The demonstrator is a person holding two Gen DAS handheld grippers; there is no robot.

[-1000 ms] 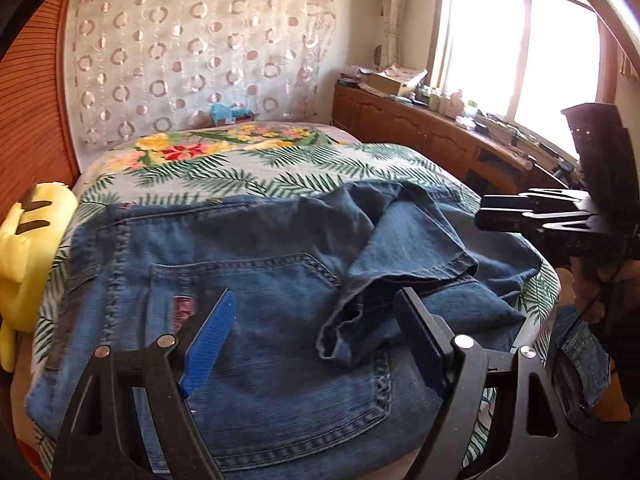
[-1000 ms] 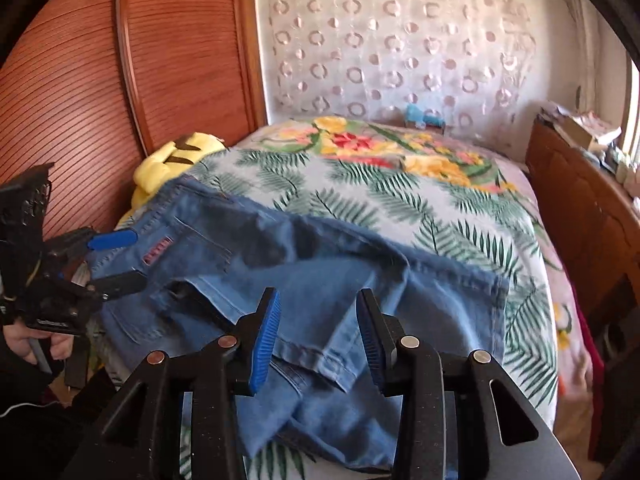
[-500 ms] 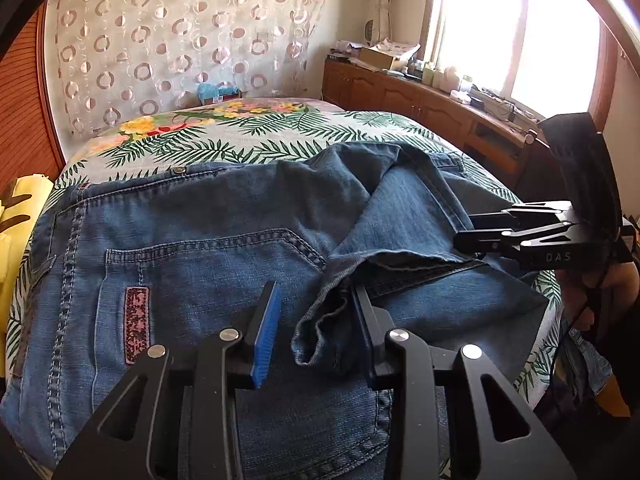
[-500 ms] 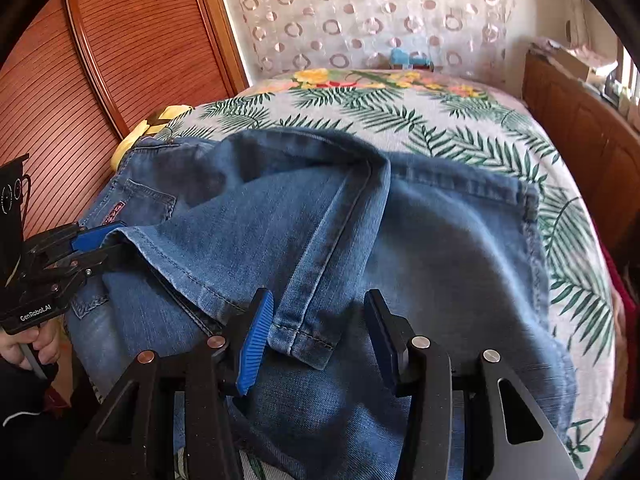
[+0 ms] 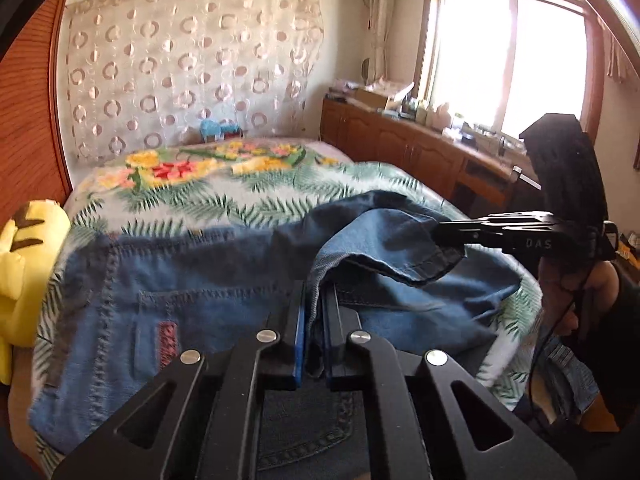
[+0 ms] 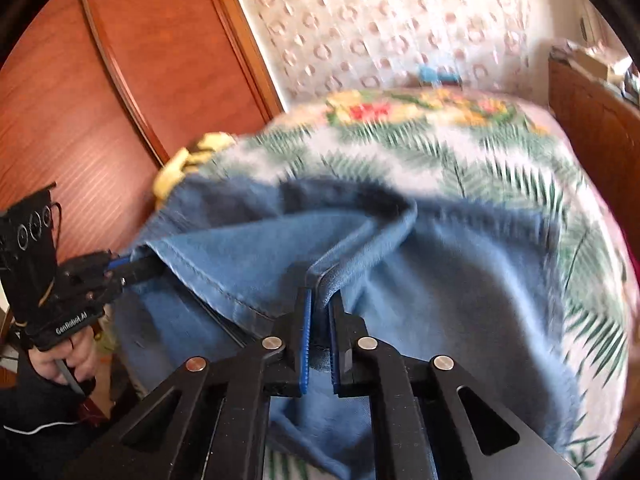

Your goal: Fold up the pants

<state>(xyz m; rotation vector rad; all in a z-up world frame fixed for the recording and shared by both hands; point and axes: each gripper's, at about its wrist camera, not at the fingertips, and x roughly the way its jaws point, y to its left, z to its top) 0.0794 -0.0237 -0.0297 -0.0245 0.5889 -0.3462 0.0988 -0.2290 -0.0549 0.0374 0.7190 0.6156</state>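
Jaws of both grippers, left (image 5: 314, 332) and right (image 6: 320, 322), pinch one hem of the jeans (image 5: 192, 280) on the bed (image 5: 224, 196); lift evenly, keeping the hem taut, carrying it toward the waistband.

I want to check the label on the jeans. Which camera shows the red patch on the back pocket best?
The left wrist view. There the red patch sits in plain sight on the jeans, left of the left gripper. In the right wrist view I cannot find it; the picture is blurred and folded denim covers that part.
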